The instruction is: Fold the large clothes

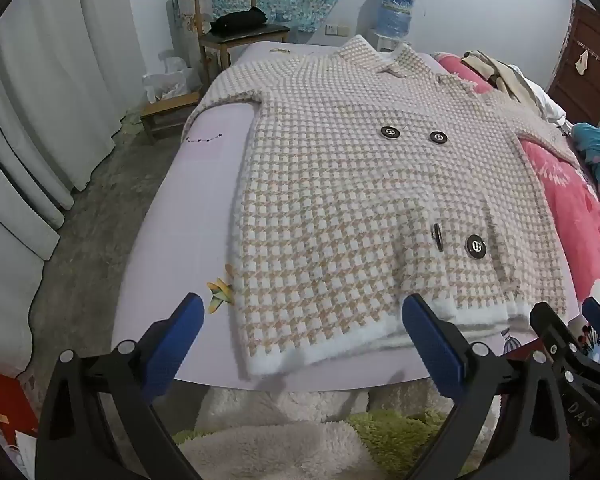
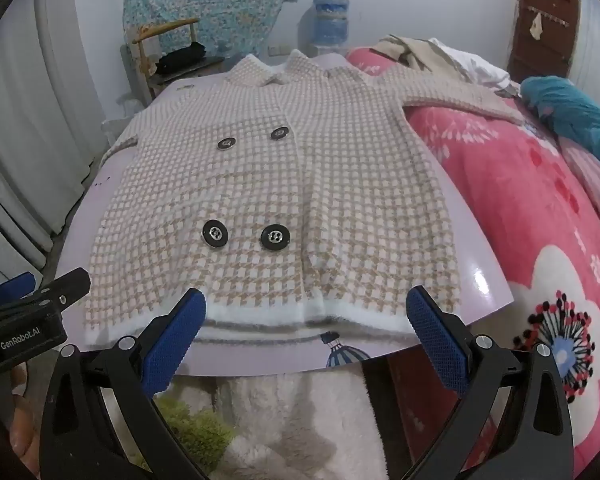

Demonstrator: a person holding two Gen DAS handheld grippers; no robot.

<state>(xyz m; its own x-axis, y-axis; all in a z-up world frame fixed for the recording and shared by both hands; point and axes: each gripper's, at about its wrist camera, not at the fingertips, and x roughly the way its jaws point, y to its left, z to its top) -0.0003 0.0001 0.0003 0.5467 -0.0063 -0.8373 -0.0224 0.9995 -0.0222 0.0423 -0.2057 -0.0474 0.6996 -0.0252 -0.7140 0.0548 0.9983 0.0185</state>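
The houndstooth coat lies face up on a lilac board laid over the bed. Its long axis runs from the white hem at the near edge to the collar at the far end. Its left sleeve drops over the board's left edge and is partly lost from sight; its right sleeve stretches out onto the pink blanket, where its cuff is hard to make out among piled clothes. In the left wrist view one lower button shows edge-on.

The left hand-held gripper hovers spread wide at the hem's near left corner, touching nothing. The right hand-held gripper is equally wide, poised just short of the hem's right half.

Bare board lies left of the coat. A fluffy rug lies below the near edge.
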